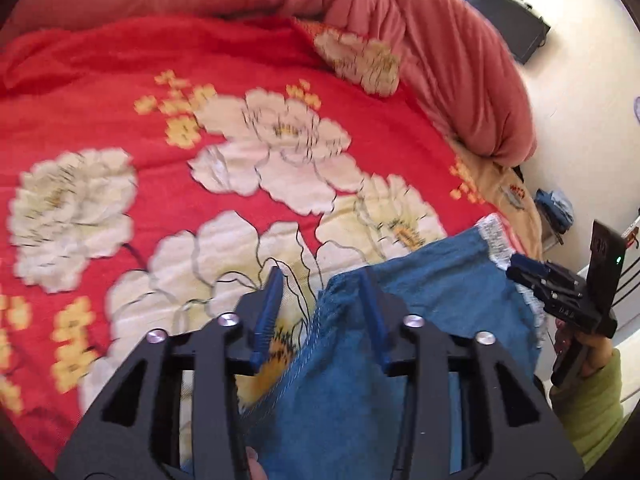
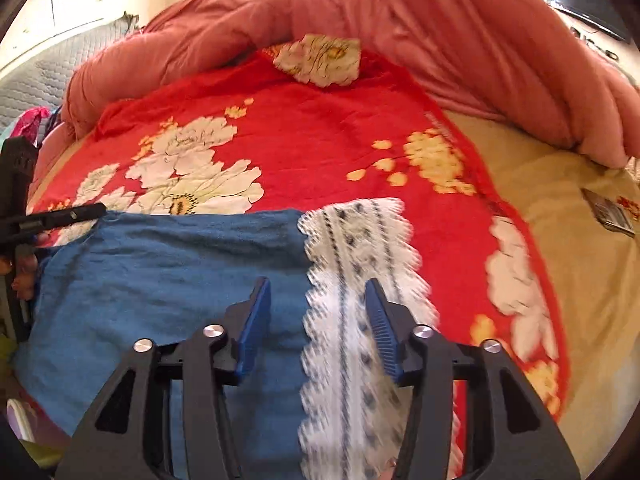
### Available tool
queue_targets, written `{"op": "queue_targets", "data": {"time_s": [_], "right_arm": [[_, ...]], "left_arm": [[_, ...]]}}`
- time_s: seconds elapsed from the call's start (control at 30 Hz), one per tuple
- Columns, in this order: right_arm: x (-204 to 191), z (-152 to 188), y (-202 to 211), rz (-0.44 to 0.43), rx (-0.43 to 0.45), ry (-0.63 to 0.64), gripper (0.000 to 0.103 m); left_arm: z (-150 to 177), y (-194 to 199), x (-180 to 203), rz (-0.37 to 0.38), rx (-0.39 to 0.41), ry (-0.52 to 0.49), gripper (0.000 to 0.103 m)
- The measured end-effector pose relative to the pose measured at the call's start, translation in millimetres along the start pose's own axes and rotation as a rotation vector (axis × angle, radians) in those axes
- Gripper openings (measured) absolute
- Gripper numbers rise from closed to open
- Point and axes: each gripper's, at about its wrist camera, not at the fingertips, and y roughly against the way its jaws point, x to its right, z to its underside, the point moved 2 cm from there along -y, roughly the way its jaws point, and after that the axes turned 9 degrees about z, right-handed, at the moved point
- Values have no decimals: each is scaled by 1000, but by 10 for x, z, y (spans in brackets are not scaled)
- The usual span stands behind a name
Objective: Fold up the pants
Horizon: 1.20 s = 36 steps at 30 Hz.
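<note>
Blue pants (image 1: 420,300) with a white lace hem (image 1: 496,240) lie flat on a red floral blanket (image 1: 240,80). My left gripper (image 1: 320,312) stands open over the pants' left edge; that edge runs loosely between the jaws, unpinched. In the right wrist view the pants (image 2: 160,280) spread to the left and the lace hem (image 2: 352,260) runs down the middle. My right gripper (image 2: 318,312) is open above the seam between blue cloth and lace. The right gripper (image 1: 518,266) also shows by the lace corner, and the left gripper (image 2: 80,216) at the pants' far left corner.
A rolled pink quilt (image 2: 400,20) bounds the back of the bed. Beige sheet (image 2: 560,200) lies right of the blanket with a small flat dark object (image 2: 608,212) on it. A hand in a green sleeve (image 1: 588,400) holds the right gripper. A black box (image 1: 508,20) sits beyond the bed.
</note>
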Motion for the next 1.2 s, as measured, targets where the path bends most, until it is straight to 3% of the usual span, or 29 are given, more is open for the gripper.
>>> {"op": "queue_targets", "data": {"time_s": [0.17,0.3,0.4,0.47,0.63,0.7,0.73,0.97,1.07,1.2], "right_arm": [[232,279,347,-3,23,-78,52],[370,551,585,21,37,-138,52],[344,626,726,50,54,-116,52],[206,614,812,14,74,-83,52],[-133,629,681,13,30,18,56],[-171,714,509,132,-45,59,56],[-173,758,456,152,-66,68,56],[-73,848,388,133,-78,-12,58],[-58,852,425,126,-76,-30,59],[17,843,600,54,-49,-97,59]], "left_arm": [[156,390,258,-39,15,-58,44],[516,625,494,-54,5,-94,47],[852,699,599,-87,-28,-98,47],[1015,716,631,-116,-57,-112,47],[1339,892,506,-286,-158,-139,47],[1385,1005,456,-336,-168,-142,47],[1411,1069,414,-367,-168,-142,47],[1518,1164,217,-339,-129,-113,47],[1478,1150,227,-316,-130,-91,52],[1416,1208,361,-300,-140,-122,60]]}}
